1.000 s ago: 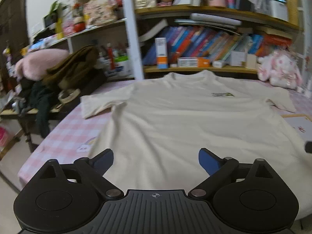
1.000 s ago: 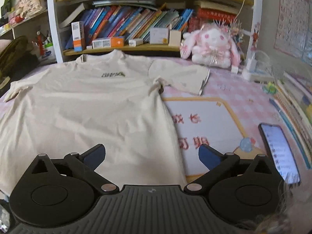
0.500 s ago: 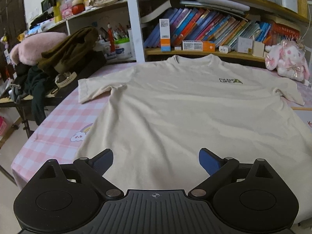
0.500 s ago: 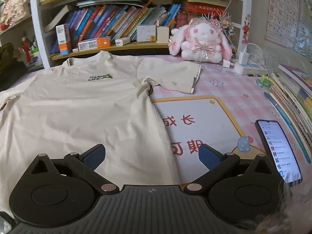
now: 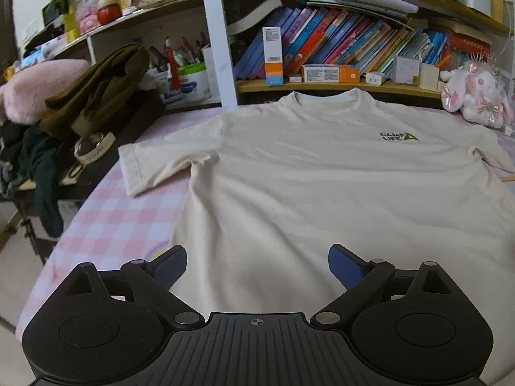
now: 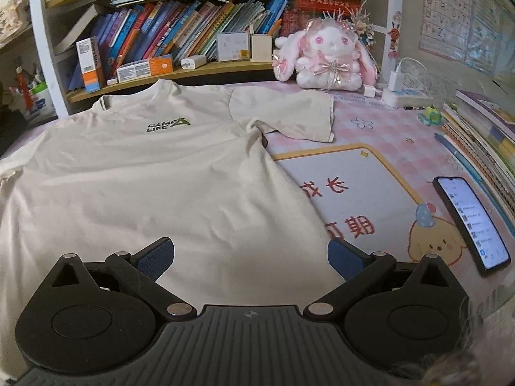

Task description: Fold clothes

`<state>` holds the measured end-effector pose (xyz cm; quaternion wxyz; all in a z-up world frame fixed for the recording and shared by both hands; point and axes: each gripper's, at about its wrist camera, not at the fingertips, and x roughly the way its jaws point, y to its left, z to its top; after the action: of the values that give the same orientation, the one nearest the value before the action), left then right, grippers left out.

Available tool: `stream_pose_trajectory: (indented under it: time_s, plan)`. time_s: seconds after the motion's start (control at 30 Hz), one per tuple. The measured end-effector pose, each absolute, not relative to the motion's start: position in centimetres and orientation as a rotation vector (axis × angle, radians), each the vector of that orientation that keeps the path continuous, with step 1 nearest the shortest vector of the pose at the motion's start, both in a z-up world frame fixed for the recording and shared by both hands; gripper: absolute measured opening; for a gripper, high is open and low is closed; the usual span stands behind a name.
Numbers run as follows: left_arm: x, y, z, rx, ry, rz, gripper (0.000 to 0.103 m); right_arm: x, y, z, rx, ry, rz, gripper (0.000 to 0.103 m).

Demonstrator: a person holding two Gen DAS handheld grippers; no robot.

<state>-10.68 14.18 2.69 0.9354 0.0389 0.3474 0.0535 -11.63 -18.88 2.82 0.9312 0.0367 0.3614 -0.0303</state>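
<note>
A cream T-shirt (image 5: pixel 322 180) lies flat, front up, on the pink checked table (image 5: pixel 128 218), collar toward the bookshelf and both short sleeves spread out. A small green chest logo (image 5: pixel 399 136) shows. My left gripper (image 5: pixel 257 265) stands open over the shirt's lower left part near the hem, with nothing between its blue pads (image 5: pixel 169 265). In the right wrist view the same T-shirt (image 6: pixel 145 177) fills the left side. My right gripper (image 6: pixel 251 257) is open above the shirt's lower right edge, holding nothing.
A lit phone (image 6: pixel 471 222) and a printed desk mat (image 6: pixel 360 186) lie right of the shirt. Stacked books (image 6: pixel 486 135) line the right edge. A pink plush rabbit (image 6: pixel 325 61) and a bookshelf (image 5: pixel 338 85) stand behind. Piled dark clothes (image 5: pixel 87 96) sit at the left.
Both grippers have moved forward over the shirt's lower part, and the left view has swung left. Their jaws stay open and the shirt lies as before.
</note>
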Motion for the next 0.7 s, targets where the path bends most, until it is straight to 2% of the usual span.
stream_pose_trajectory:
  time_s: [0.7]
  plan:
    - [-4.3,22.7,2.6,0.023,0.666,-0.017,0.097,-9.6,-11.3,2.9,0.096,0.723,-0.184,0.103]
